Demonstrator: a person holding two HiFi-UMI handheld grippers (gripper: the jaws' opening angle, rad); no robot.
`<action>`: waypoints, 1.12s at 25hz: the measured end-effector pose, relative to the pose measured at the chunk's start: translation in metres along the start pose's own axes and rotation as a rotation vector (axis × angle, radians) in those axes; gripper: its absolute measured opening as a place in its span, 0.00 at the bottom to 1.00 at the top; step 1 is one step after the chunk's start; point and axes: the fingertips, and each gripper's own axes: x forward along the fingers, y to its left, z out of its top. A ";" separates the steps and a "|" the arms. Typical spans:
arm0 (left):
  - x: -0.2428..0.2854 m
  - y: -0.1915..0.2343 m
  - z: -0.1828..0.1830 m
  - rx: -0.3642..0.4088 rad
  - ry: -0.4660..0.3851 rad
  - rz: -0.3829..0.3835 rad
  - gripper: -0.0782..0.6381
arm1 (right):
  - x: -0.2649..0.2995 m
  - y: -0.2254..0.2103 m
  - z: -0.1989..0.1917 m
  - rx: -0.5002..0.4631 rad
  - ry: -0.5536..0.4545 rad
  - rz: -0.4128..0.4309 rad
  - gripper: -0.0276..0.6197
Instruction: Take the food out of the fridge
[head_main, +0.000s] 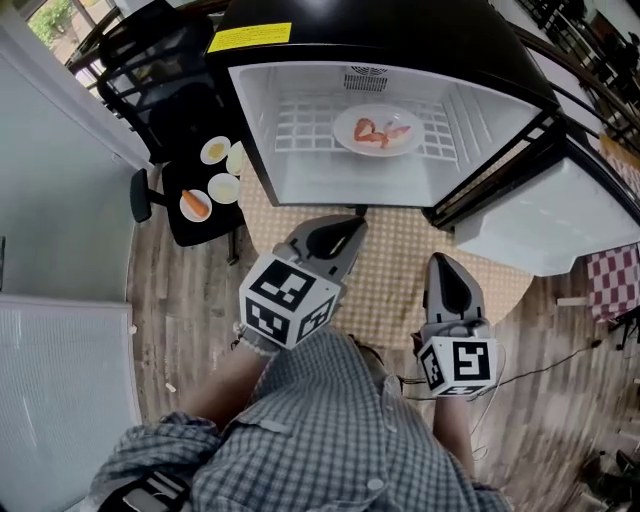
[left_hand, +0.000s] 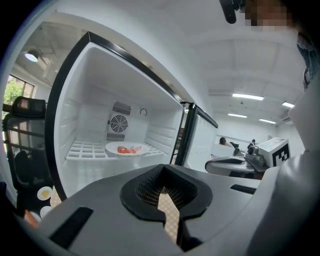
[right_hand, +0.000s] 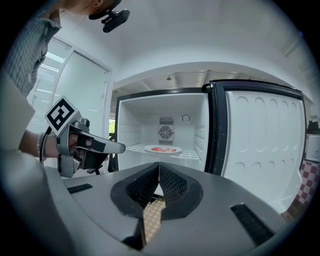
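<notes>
The fridge (head_main: 300, 160) stands open in front of me. On its white wire shelf lies a white plate (head_main: 377, 131) with red food, also visible as the plate (left_hand: 127, 149) in the left gripper view and the plate (right_hand: 162, 149) in the right gripper view. My left gripper (head_main: 345, 235) is shut and empty, just short of the fridge's lower edge, left of centre. My right gripper (head_main: 445, 265) hangs a little further back and to the right, jaws shut with nothing between them. Both point toward the fridge opening, well apart from the plate.
The fridge door (head_main: 560, 215) swings open at the right. A small black side table (head_main: 205, 225) at the left carries several plates of food, one with a sausage (head_main: 196, 204). A black chair (head_main: 150, 70) stands behind it. A checkered mat (head_main: 400, 270) lies under the fridge.
</notes>
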 end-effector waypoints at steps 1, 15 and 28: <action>0.001 0.002 0.002 -0.005 -0.007 0.014 0.12 | 0.003 -0.001 0.001 -0.003 -0.002 0.013 0.06; 0.015 0.029 0.019 -0.227 -0.123 0.128 0.12 | 0.033 0.003 0.008 -0.035 -0.022 0.188 0.06; 0.051 0.069 0.011 -0.424 -0.130 0.230 0.12 | 0.088 -0.027 0.013 0.296 -0.031 0.240 0.06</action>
